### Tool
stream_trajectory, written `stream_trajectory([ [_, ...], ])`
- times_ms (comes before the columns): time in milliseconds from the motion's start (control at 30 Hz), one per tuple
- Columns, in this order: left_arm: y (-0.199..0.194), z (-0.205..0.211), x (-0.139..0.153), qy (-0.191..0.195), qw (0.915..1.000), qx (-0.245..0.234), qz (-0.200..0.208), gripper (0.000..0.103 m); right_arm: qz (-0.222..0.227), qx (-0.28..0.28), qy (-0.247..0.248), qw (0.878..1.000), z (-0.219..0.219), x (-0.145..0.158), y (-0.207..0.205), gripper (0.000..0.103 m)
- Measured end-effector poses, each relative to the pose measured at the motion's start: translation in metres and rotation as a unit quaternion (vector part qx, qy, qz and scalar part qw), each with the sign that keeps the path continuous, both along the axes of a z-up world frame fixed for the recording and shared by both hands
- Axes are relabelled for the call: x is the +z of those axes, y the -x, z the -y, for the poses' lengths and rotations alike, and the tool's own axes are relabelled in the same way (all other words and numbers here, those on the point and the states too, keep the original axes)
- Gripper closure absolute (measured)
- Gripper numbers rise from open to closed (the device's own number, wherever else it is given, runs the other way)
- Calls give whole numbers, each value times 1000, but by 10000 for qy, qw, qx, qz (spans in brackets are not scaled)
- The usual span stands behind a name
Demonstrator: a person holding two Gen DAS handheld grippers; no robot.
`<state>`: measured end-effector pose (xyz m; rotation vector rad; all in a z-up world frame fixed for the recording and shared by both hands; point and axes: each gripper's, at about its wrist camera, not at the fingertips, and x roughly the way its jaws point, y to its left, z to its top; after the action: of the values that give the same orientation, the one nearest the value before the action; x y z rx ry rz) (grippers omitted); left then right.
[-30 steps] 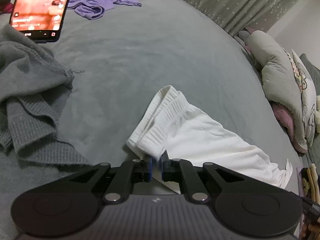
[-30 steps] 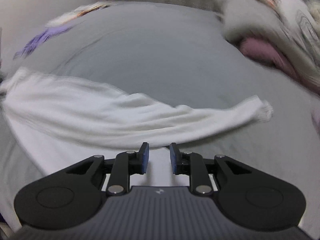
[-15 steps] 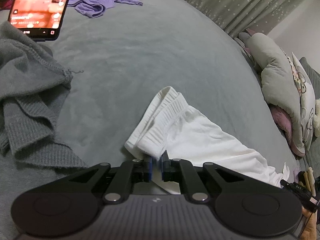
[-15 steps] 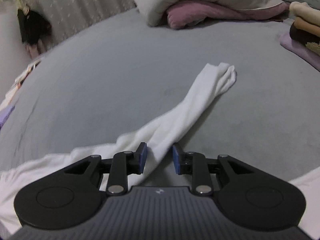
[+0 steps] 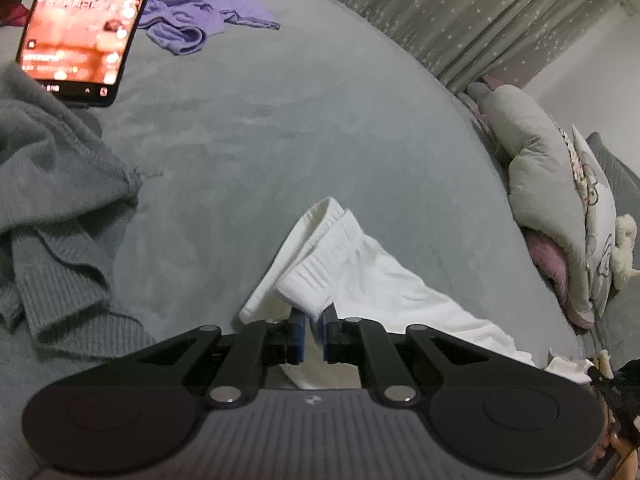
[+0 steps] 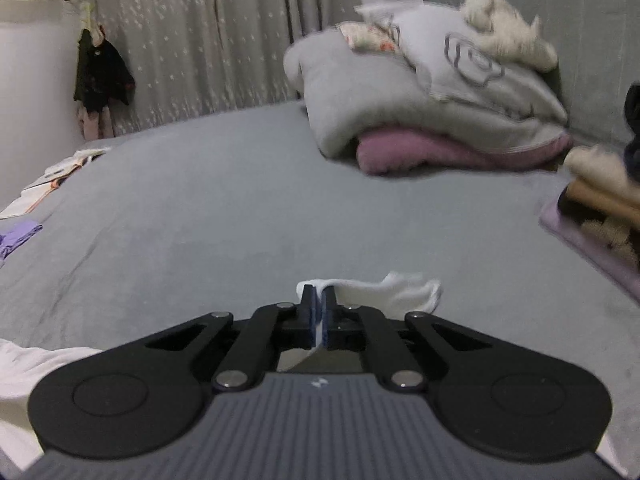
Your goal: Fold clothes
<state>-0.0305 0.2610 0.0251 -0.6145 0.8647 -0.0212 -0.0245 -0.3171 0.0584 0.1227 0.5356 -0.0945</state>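
My left gripper (image 5: pixel 313 334) is clenched on the ribbed waistband of the white pants (image 5: pixel 360 276), which trail away to its right across the grey bedsheet (image 5: pixel 300 120). My right gripper (image 6: pixel 319 316) pinches a thin fold of the same white pants (image 6: pixel 404 290) at the leg end, the cuff bunched just right of its tips. Left of my left gripper lies a crumpled grey sweater (image 5: pixel 52 216); far ahead-left sit a lit phone (image 5: pixel 84 24) and a purple garment (image 5: pixel 192 24). Ahead-right of my right gripper are piled pillows (image 6: pixel 432 96).
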Motion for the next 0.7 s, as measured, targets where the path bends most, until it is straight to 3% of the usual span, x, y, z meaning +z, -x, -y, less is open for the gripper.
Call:
stream_trajectory([
  [400,5,-8,1,-92,9997,-183,-118,96,-252,739,1044,9915,-12,13,68,101],
  [700,0,-8,-4,-262,9988,-265,-318,96,-980,1271,1379,9774,-14,-12,94,101],
])
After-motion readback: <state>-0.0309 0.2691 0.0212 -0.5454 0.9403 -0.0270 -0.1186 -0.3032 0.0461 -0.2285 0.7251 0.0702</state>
